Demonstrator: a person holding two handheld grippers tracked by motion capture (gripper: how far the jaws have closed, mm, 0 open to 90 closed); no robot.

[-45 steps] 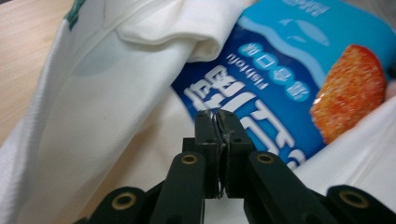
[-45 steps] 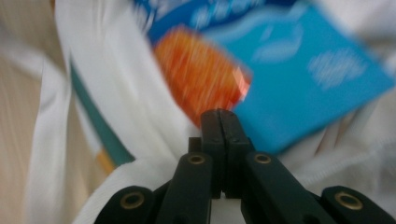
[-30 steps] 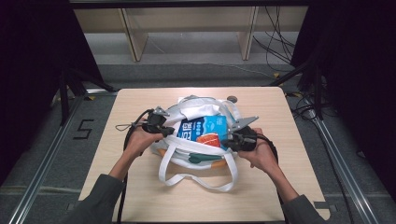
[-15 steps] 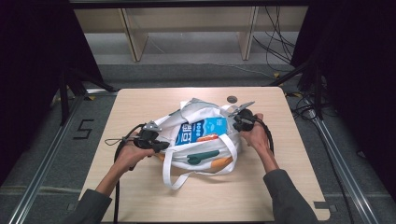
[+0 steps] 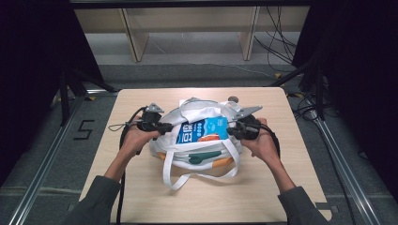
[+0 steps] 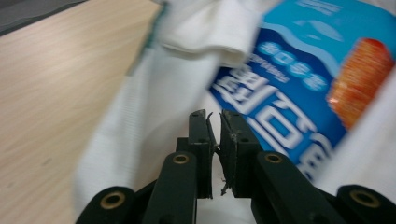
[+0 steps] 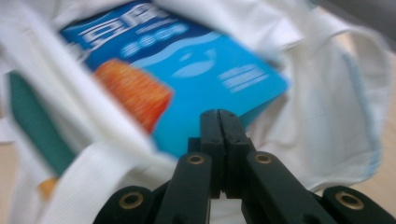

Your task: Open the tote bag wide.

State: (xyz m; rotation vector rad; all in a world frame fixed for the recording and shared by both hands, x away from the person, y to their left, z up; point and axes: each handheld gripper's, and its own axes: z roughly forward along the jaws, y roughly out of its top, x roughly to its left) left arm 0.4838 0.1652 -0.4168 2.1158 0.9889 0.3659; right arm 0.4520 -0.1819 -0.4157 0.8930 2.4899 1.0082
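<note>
A white tote bag [image 5: 197, 157] lies in the middle of the wooden table [image 5: 141, 197], and a blue snack package [image 5: 202, 130] shows in its mouth. My left gripper [image 5: 165, 126] is at the bag's left side. Its jaws have just been opening, and the narrow gap holds nothing. In the left gripper view the gripper [image 6: 214, 116] points at the bag's cloth [image 6: 154, 102] and the package [image 6: 289, 84]. My right gripper [image 5: 233, 127] is at the bag's right side, shut and empty. In the right gripper view the gripper [image 7: 219, 114] faces the package [image 7: 205, 70] and the cloth [image 7: 327, 93].
The bag's long handles [image 5: 187, 176] loop toward the table's near edge. A small dark round object [image 5: 232, 99] lies behind the bag. Bare wood lies left, right and in front of the bag. Beyond the table are shelf legs and floor cables [image 5: 277, 42].
My left gripper swung out to the left and came back to the bag's side, its jaws parting slightly. My right gripper rose toward the bag's far right, then settled at its right side.
</note>
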